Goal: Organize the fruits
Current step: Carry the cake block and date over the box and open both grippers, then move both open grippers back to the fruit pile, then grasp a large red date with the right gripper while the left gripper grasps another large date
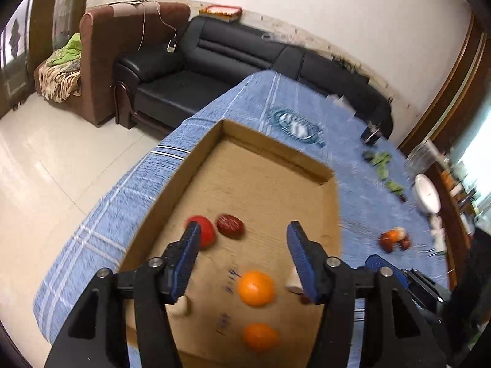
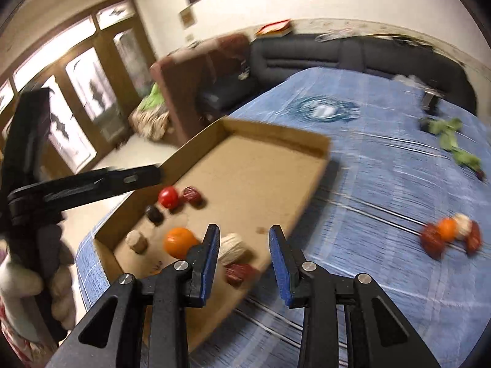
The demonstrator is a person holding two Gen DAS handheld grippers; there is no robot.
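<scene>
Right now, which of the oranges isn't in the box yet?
The orange out on the blue cloth, bunched with red dates and a pale fruit. The other oranges already lie inside the cardboard box.

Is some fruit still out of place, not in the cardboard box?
Yes. A small cluster of fruit, one orange piece with dark red ones, lies on the blue tablecloth to the right of the cardboard box, while the other fruit sits inside the box.

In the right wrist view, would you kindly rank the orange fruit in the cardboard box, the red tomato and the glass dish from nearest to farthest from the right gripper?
1. Round orange fruit, just left of the right gripper.
2. Red tomato, farther up-left in the box.
3. Glass dish, far across the blue cloth.
</scene>
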